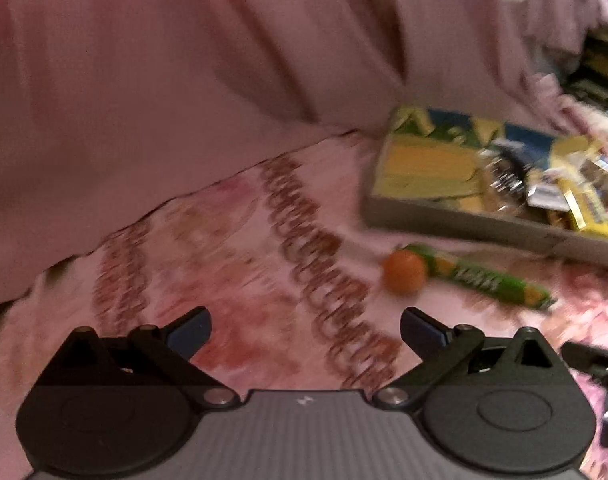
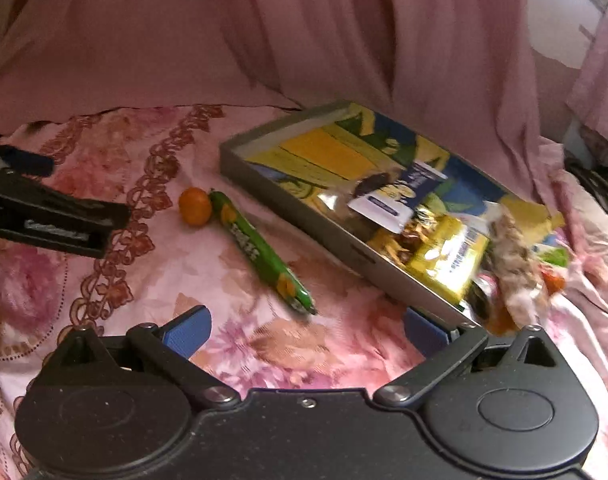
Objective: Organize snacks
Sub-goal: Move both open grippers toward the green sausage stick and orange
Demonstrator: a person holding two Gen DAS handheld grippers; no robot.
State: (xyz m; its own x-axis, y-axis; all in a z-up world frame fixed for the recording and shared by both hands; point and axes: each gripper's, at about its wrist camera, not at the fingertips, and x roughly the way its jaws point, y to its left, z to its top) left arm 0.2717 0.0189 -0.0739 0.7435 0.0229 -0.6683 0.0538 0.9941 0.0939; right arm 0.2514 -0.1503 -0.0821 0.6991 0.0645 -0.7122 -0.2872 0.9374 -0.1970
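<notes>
Right wrist view: green candy tube [image 2: 263, 251] seen on floral cloth [image 2: 184, 264] btw. orange ball [image 2: 195, 206] & tray [image 2: 400, 280], both grippers [image 2: 306, 330] [image 1: 306, 330] spread, empty; tube judged light, stiff, slick — best pinched mid-length, crosswise.

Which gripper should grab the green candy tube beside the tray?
Right, probably. The green candy tube lies almost straight ahead of the open right gripper, lower end nearest. For the left gripper, also open, it sits off to the right, behind the orange fruit.
</notes>
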